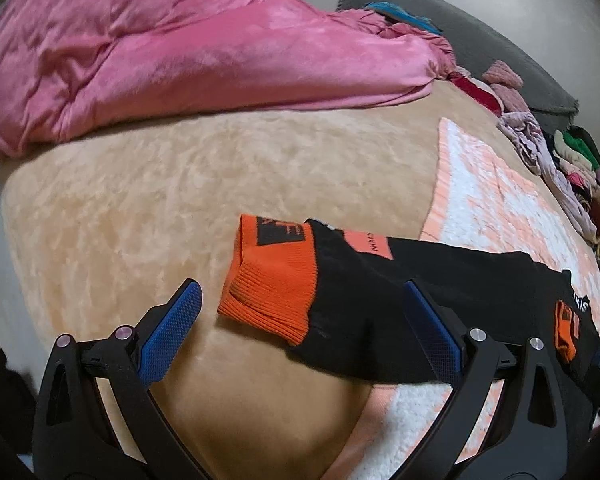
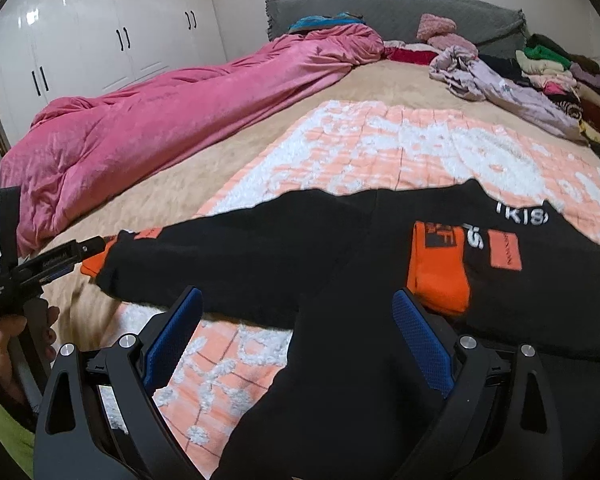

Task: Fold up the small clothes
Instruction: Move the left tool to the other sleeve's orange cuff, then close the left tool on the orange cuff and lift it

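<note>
Spreading wide, both blue textured pads of the left gripper [image 1: 302,326] stand apart with nothing clamped; the orange ribbed cuff [image 1: 270,294] of the black long-sleeved sweatshirt [image 1: 452,300] lies between them, closer to the right pad, on the beige plush bed cover [image 1: 140,200]. Left sleeve stretches flat toward the left, orange patch with small print near the cuff. Right gripper [image 2: 296,334] also gaping, blue pads [image 2: 420,344] apart, black sweatshirt fabric [image 2: 340,360] beneath and between them; contact cannot be told. Second orange cuff [image 2: 438,276] folded across the sweatshirt body, beside white lettering. In the right wrist view the left gripper [image 2: 66,260] shows at the far left by the sleeve end, a hand [image 2: 16,332] on its handle. Sweatshirt body rests on the orange-and-white tufted blanket [image 2: 380,140]. Farther out: pink crumpled velvet duvet [image 2: 160,120], grey headboard cushion [image 2: 380,8], pile of mixed clothes [image 2: 540,76] along the right edge, white glossy wardrobe doors [image 2: 100,32].
</note>
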`<state>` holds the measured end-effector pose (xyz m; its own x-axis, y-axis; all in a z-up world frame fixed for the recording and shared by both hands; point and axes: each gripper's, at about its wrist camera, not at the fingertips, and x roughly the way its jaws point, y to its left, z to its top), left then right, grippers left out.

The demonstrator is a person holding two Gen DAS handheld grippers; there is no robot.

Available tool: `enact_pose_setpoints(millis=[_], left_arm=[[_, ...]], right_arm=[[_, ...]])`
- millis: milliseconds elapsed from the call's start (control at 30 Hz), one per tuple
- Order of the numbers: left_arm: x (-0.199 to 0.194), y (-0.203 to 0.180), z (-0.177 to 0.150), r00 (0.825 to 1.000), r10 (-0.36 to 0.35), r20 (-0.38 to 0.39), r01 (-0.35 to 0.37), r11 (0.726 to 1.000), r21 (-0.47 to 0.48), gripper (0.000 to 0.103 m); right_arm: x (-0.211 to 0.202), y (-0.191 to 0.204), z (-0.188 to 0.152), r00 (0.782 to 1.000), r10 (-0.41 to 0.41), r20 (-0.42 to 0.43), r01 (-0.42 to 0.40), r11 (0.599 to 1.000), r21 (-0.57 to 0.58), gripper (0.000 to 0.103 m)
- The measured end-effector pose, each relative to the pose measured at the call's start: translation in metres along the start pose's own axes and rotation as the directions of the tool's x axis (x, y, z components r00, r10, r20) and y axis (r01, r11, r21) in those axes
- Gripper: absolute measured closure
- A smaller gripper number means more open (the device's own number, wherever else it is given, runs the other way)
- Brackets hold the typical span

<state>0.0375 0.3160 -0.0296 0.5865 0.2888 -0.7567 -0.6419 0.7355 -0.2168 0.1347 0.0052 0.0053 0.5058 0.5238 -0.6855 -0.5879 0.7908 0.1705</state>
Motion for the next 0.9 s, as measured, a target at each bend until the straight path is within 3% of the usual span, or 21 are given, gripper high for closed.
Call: enact_pose_setpoints(millis=[333, 433, 467, 500, 533, 600, 633, 767, 900], left_arm=[[0.023, 0.001, -0.004, 1.000, -0.026, -0.015, 0.025, 0.997, -0.070, 0.010], [0.026, -0.002, -0.006, 1.000, -0.019, -0.011, 0.018, 0.997, -0.073, 0.019], [0.025, -0.002, -0.006, 1.000, -0.020, -0.008, 0.020, 0.997, -0.072, 0.027], [0.025, -0.004, -0.006, 1.000, -0.023, -0.004, 0.022, 0.997, -0.070, 0.043], [0.023, -0.005, -0.006, 1.000, -0.030, 0.002, 0.030, 0.998, -0.064, 0.050], [0.022, -0.008, -0.005, 0.999, -0.054, 0.003, 0.054, 0.997, -0.046, 0.078], [0.021, -0.010, -0.005, 0.998, -0.070, 0.005, 0.070, 0.997, -0.032, 0.085], [0.002, -0.028, -0.002, 0.990, -0.129, 0.056, 0.127, 0.991, 0.033, 0.090], [-0.021, -0.042, 0.001, 0.970, -0.224, 0.094, 0.219, 0.974, 0.065, 0.091]], right_arm=[[0.005, -0.012, -0.013, 1.000, -0.006, -0.022, 0.007, 0.999, 0.032, 0.008], [0.001, -0.016, -0.013, 1.000, -0.013, -0.015, 0.014, 0.999, 0.042, 0.008], [0.000, -0.018, -0.013, 1.000, -0.015, -0.013, 0.015, 0.999, 0.045, 0.008], [-0.001, -0.019, -0.013, 1.000, -0.018, -0.009, 0.018, 0.999, 0.048, 0.008], [-0.001, -0.020, -0.013, 1.000, -0.020, -0.008, 0.020, 0.999, 0.050, 0.008], [-0.002, -0.023, -0.014, 1.000, -0.021, -0.007, 0.022, 0.998, 0.058, 0.008], [-0.003, -0.024, -0.015, 1.000, -0.022, -0.006, 0.023, 0.998, 0.062, 0.008], [-0.007, -0.031, -0.018, 1.000, -0.028, -0.003, 0.029, 0.997, 0.077, 0.008], [-0.014, -0.041, -0.020, 0.999, -0.037, 0.010, 0.036, 0.995, 0.097, 0.008]])
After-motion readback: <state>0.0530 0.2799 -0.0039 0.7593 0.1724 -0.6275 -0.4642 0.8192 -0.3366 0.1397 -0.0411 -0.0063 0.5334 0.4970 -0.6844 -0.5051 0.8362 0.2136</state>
